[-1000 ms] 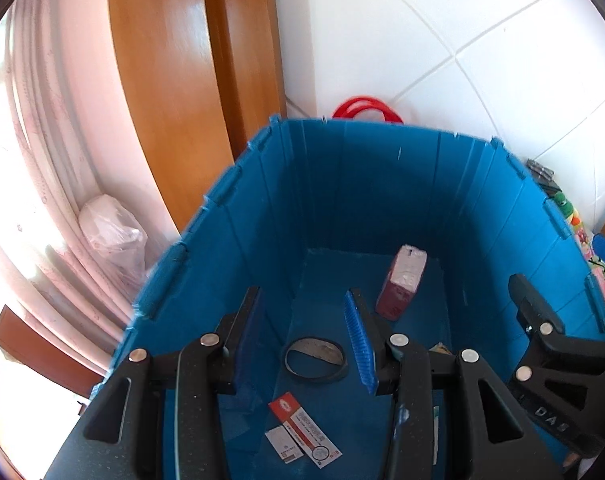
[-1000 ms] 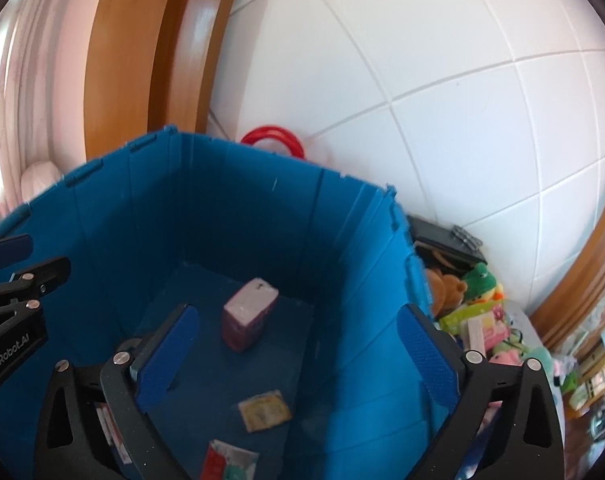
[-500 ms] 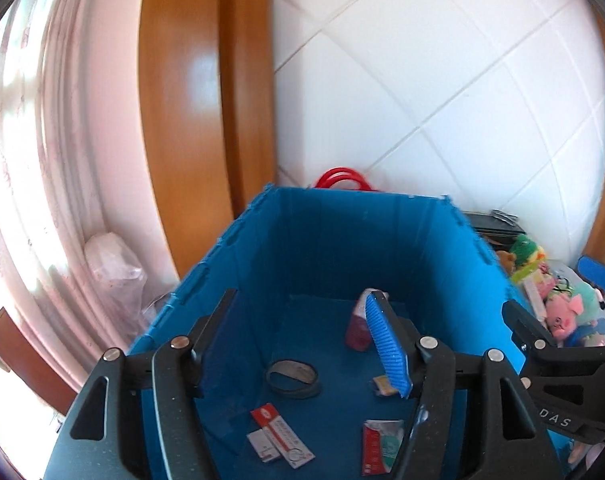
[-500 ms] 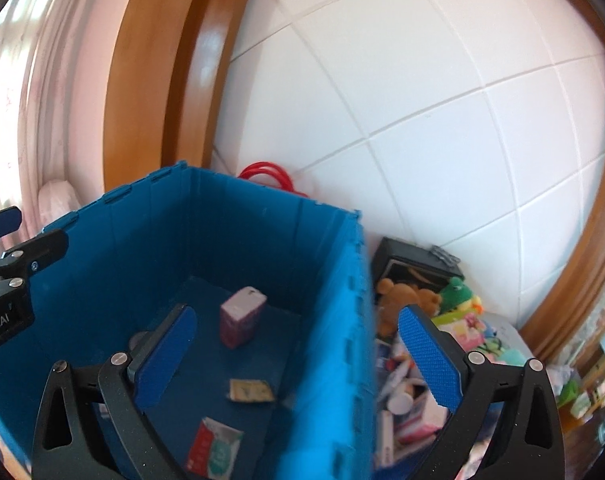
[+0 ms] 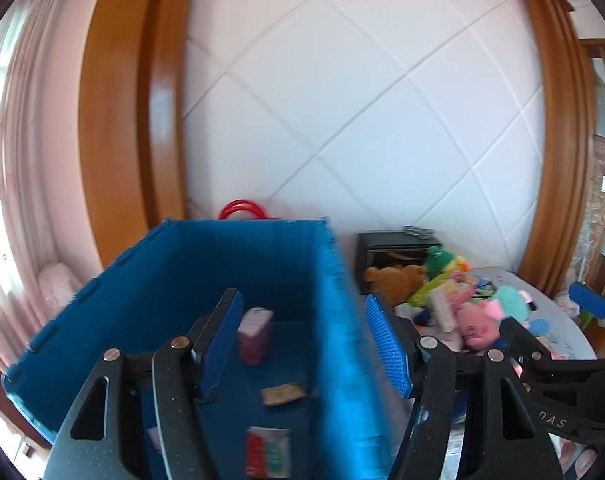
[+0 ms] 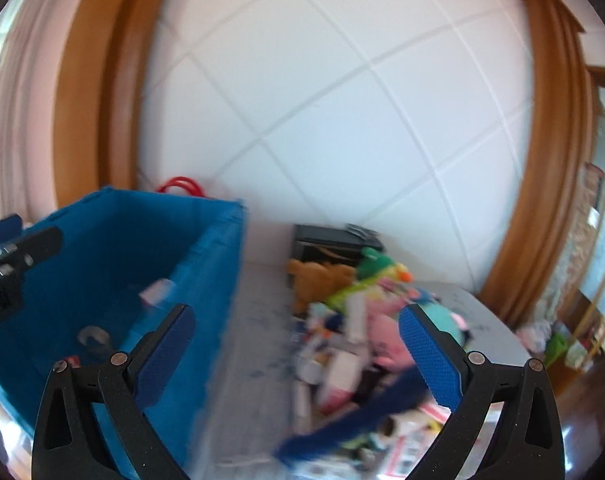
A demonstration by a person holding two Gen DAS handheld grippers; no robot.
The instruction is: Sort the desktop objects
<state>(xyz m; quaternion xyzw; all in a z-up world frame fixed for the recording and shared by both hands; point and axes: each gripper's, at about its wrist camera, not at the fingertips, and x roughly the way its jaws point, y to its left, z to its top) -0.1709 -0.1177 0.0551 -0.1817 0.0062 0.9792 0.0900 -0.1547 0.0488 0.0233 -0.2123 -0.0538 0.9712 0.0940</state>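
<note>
— Behind it all?
— White tiled wall (image 5: 342,120), grooves running diagonally.
— And at the sides?
— Glossy wooden frame (image 5: 118,120) at left, second frame (image 5: 558,160) at right. Pale pink curtain (image 5: 14,140) further left, bright with daylight.
— Lower down?
— Red loop (image 5: 242,208) at the foot of the wall, half hidden. White bag (image 5: 58,284) under the curtain, blurred. Grey tabletop (image 6: 254,320), speckled. Wooden railing (image 5: 602,52) in the far right corner.

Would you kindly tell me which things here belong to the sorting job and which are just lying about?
Belongs to the job:
blue crate
toy pile
pink carton
left gripper
right gripper

Just lying about:
red handle
curtain
</note>
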